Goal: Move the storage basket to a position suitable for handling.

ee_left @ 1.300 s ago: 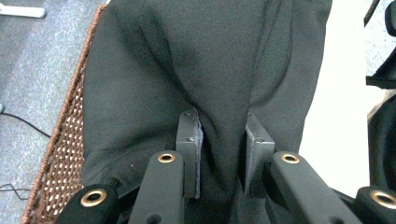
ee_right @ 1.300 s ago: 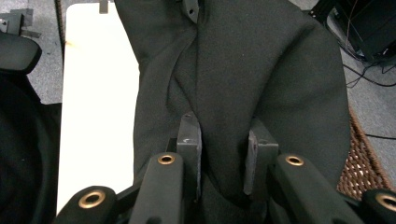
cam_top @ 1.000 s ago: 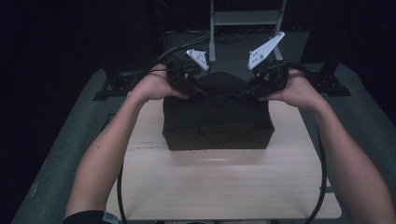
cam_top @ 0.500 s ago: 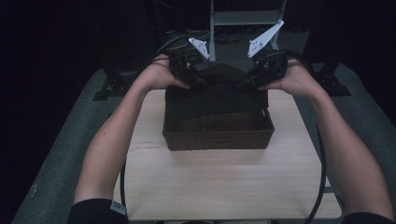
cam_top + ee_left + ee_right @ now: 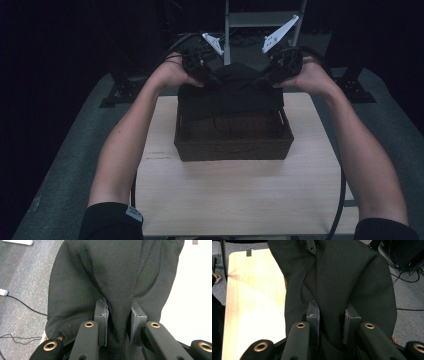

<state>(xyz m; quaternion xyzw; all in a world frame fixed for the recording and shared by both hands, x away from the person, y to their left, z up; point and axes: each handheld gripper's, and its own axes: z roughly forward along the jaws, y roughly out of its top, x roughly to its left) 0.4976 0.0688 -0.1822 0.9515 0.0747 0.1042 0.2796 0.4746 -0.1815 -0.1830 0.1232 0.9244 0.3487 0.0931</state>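
A pale wooden table [image 5: 235, 195] fills the near part of the high view, its near half bare, with a black cable [image 5: 341, 200] looping down past its right edge beside the person's right forearm. Grey carpet [image 5: 70, 165] lies on both sides of the table. Toward the far half stands a dark brown woven basket [image 5: 233, 145], a low rectangle with a handle slot in its right end wall; its near interior is open to view. Beyond it, off the table's far edge, a light metal frame [image 5: 262, 19] rises among black stands and cables in deep shadow.

A black cloth [image 5: 231, 94] drapes over the far part of the basket and is lifted at its two far corners, sagging between them. It is matte, soft and deeply folded. The left gripper [image 5: 119, 320] pinches a thick fold of it between both pads, and the right gripper [image 5: 331, 322] pinches another fold the same way, cloth bunched up between its jaws. In the right gripper view the cloth hangs over the table's edge and the carpet.
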